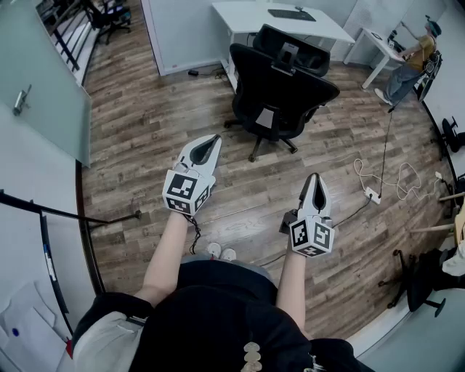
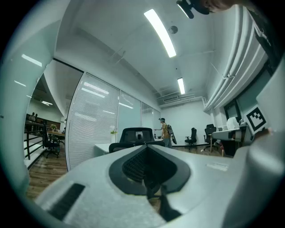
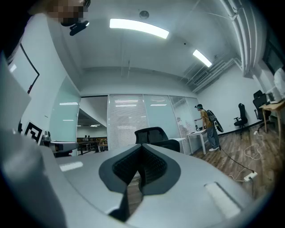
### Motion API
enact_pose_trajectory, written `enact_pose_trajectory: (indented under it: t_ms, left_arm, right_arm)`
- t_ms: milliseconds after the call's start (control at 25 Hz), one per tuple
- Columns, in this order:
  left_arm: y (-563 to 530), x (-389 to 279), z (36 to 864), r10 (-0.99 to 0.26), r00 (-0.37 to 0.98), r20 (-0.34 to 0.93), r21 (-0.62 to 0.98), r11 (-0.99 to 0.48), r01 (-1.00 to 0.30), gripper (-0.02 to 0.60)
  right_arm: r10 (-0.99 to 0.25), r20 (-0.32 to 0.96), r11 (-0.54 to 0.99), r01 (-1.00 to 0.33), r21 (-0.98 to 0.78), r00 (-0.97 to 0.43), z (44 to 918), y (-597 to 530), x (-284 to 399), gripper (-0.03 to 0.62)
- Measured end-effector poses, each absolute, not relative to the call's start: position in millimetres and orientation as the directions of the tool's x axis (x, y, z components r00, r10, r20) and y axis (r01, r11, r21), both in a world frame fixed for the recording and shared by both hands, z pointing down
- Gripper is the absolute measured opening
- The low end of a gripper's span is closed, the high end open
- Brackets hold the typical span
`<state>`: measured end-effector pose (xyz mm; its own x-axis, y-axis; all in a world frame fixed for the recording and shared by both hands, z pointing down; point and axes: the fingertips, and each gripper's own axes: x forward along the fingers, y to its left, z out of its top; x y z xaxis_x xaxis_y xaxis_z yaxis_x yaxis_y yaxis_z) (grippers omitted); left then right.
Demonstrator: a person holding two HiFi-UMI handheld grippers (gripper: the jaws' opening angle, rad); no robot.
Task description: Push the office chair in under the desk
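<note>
A black office chair [image 1: 280, 91] stands on the wood floor, pulled out in front of a white desk [image 1: 280, 18] at the far wall. Its back faces me. A keyboard [image 1: 291, 14] lies on the desk. My left gripper [image 1: 213, 139] is held level, shut and empty, well short of the chair and to its left. My right gripper [image 1: 314, 177] is also shut and empty, nearer to me and right of the left one. The chair's headrest [image 2: 136, 133] shows above the closed jaws in the left gripper view, and the chair [image 3: 153, 136] also in the right gripper view.
A glass partition [image 1: 43, 80] and black railing run along the left. A white cable and power strip [image 1: 372, 193] lie on the floor at right. A person [image 1: 410, 62] stands by a second white desk [image 1: 378, 43] at far right. More black chairs [image 1: 425, 280] stand at right.
</note>
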<state>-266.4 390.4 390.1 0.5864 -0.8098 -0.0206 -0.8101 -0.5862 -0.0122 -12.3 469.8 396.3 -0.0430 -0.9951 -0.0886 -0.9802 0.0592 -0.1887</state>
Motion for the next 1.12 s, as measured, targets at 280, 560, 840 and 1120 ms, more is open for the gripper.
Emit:
enact_pose_trajectory:
  t_ms: [280, 560, 840, 1120]
  left_arm:
    - [394, -265, 391, -0.807, 0.591, -0.012, -0.014, -0.591, -0.807, 0.008]
    - [396, -265, 393, -0.804, 0.595, -0.005, -0.010, -0.595, -0.804, 0.008]
    - [399, -261, 397, -0.798, 0.602, 0.004, -0.008, -0.602, -0.798, 0.008]
    - [403, -257, 400, -0.796, 0.605, 0.011, -0.010, -0.605, -0.796, 0.008]
  right_arm:
    - [-0.995, -0.088, 0.053, -0.979, -0.196, -0.037, 397, 474, -12, 0.008]
    - [-0.996, -0.084, 0.053, -0.979, -0.197, -0.037, 397, 477, -14, 0.008]
    - [-0.995, -0.084, 0.066, -0.977, -0.205, -0.049, 399, 480, -14, 0.009]
    - [-0.995, -0.076, 0.073, -0.979, -0.190, -0.059, 400, 481, -17, 0.009]
